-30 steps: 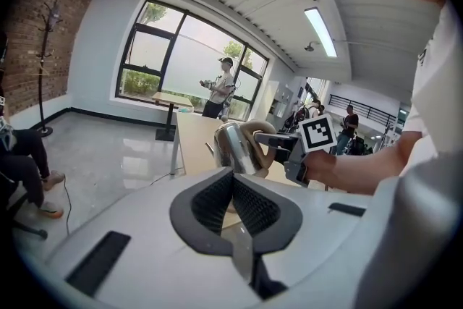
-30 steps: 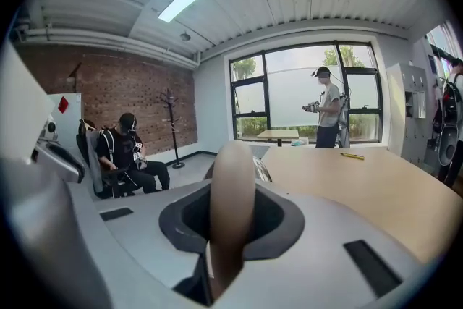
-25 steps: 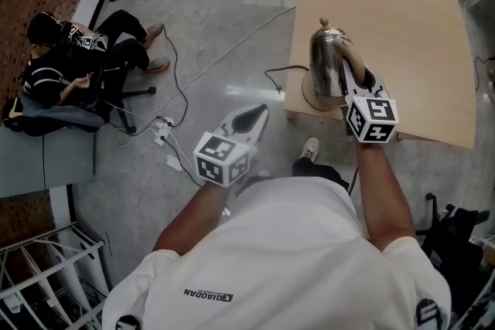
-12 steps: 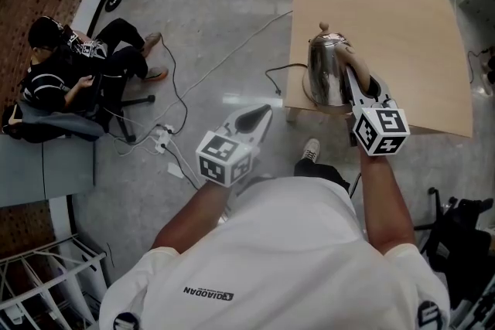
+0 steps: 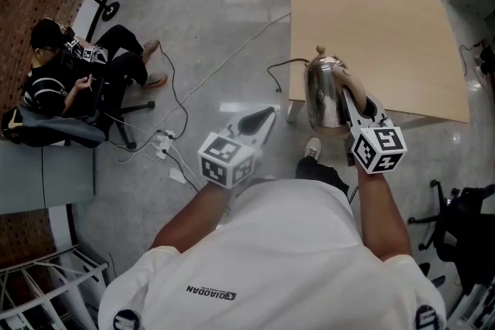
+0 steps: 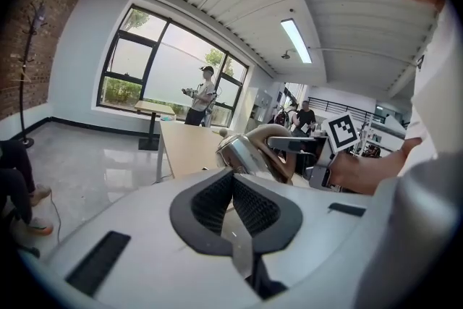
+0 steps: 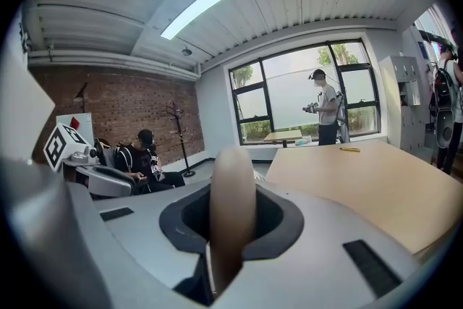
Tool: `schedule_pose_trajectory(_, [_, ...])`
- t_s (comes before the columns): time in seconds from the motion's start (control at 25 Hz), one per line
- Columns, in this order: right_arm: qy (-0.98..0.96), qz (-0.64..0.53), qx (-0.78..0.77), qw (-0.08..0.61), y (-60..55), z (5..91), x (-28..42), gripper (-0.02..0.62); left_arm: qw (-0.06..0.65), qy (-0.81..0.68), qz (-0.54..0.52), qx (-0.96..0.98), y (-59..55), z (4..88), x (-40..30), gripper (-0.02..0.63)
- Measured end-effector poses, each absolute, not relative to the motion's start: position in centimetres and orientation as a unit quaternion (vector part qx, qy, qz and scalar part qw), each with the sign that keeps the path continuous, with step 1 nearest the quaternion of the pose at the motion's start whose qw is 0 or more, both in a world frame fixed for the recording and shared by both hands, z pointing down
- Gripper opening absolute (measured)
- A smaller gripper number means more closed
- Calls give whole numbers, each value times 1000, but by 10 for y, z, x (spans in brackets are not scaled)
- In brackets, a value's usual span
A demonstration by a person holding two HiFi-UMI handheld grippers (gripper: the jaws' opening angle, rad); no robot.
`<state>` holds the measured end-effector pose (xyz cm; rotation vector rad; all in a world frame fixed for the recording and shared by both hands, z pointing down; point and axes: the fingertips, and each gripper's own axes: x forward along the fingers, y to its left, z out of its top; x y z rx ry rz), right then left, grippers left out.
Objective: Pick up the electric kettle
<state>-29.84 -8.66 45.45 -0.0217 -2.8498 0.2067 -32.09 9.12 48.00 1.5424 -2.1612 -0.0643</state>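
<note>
Head view, left to right: a seated person (image 5: 62,85) at the left edge, then the left tool (image 5: 261,117) over the floor (image 5: 216,35) in the lower middle, its jaws pressed together on nothing. Just right of it the electric kettle (image 5: 323,93) hangs at the counter's (image 5: 387,27) lower left corner, its tan handle (image 7: 231,206) clenched in the right tool (image 5: 354,95).

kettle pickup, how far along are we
Done: the right hand-held gripper is shut on the handle of the electric kettle. In hand: it hangs at the table's near edge, apparently lifted clear. Left: little, perhaps carrying it on; the left hand-held gripper is shut and empty.
</note>
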Motion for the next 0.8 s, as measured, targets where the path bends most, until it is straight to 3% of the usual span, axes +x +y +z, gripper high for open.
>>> schedule_pose_trajectory(0.8, [-985, 78, -3, 157, -36, 454, -198, 72, 231, -763, -21, 603, 103, 467, -242, -5])
